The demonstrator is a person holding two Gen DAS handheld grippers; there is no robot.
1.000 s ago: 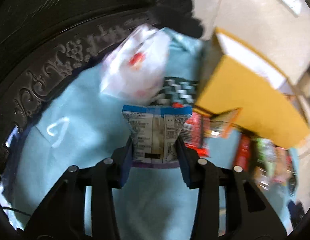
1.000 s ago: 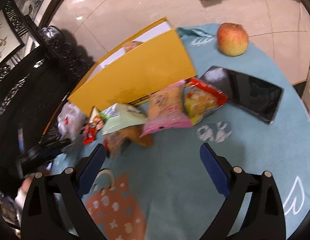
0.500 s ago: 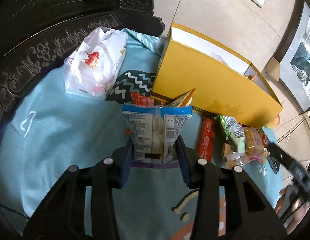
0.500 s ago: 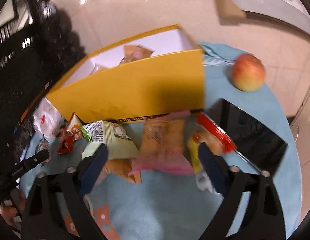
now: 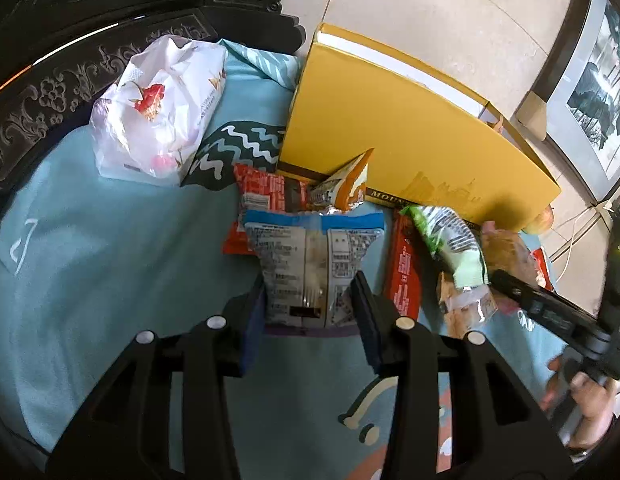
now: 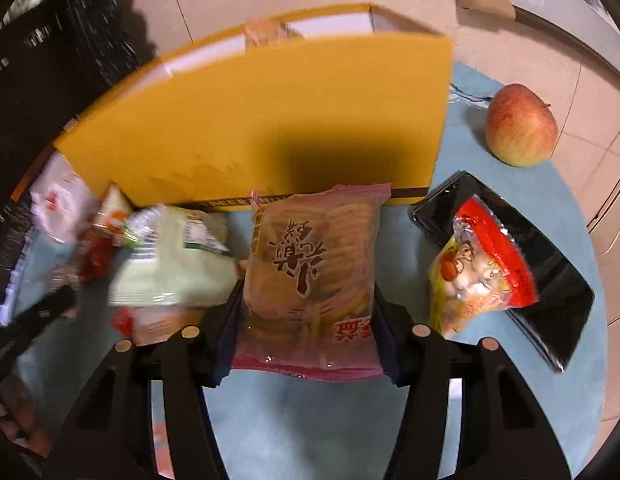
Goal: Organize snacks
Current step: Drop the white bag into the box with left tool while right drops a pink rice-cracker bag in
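Note:
My left gripper [image 5: 310, 312] is shut on a blue-topped snack packet [image 5: 310, 264], held above the cloth in front of the yellow box [image 5: 389, 136]. My right gripper [image 6: 304, 328] is closed around a pink-edged cracker packet [image 6: 310, 280] that lies in front of the same yellow box [image 6: 270, 120]. Red packets [image 5: 266, 196], an orange packet [image 5: 345, 188] and a green packet [image 5: 449, 240] lie along the box's front. The right gripper's finger [image 5: 549, 312] shows at the right of the left wrist view.
A white plastic bag [image 5: 158, 108] lies at the back left by the carved dark wood rim [image 5: 50, 92]. An apple [image 6: 519, 130], a black tablet [image 6: 549, 280] and a red-yellow snack bag [image 6: 481, 272] lie right of the box. Snacks show inside the box [image 6: 266, 32].
My right gripper moved forward to the box and closed around the pink cracker packet. My left gripper swung right toward the box, still holding its packet.

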